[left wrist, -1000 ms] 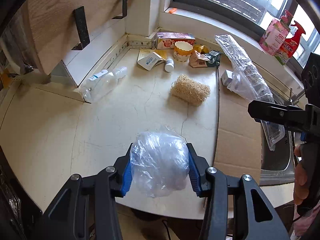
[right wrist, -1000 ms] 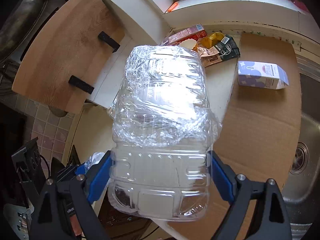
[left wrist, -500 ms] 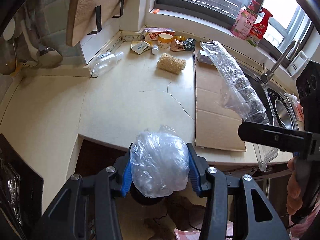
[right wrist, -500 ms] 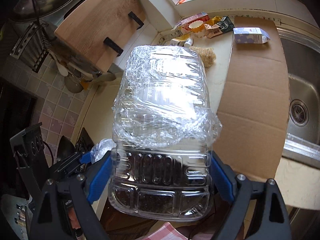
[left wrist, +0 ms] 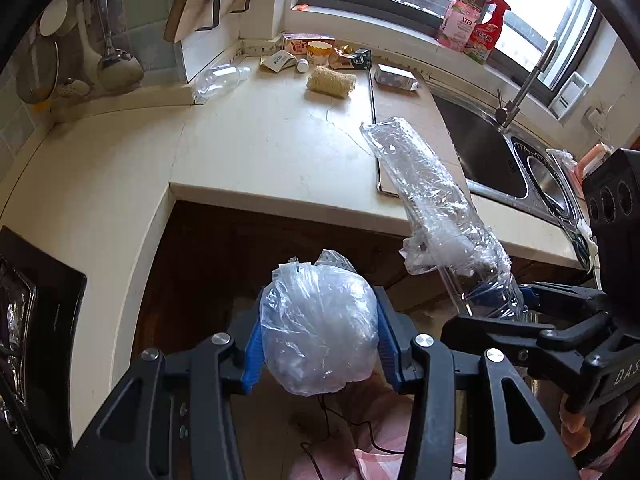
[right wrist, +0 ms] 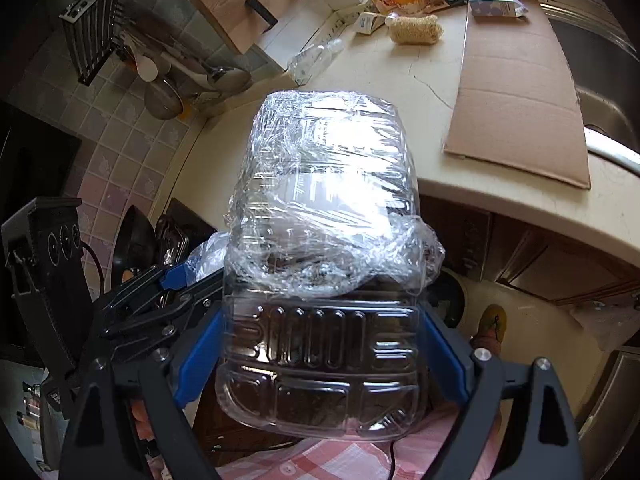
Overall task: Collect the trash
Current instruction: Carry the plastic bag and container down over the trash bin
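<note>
- Trash in the left wrist view: a crumpled plastic bag [left wrist: 320,332], light and soft, is pinched at its middle by the left hand-held gripper [left wrist: 320,340], off the bench [left wrist: 260,152] edge, over open floor.
- Right wrist view: the right hand-held gripper [right wrist: 320,356] clamps a clear plastic tray [right wrist: 324,280] by its stiffer ribbed end; its loose film looks slippery. The bench corner lies beyond.

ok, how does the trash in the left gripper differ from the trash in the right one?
The left gripper pinches a crumpled plastic bag, soft and rounded; the right gripper holds a clear clamshell tray, rigid, ribbed and half covered in cling film. The bag sits compact between the pads; the tray reaches far beyond its fingers. Both are clear plastic, carried off the counter.
</note>
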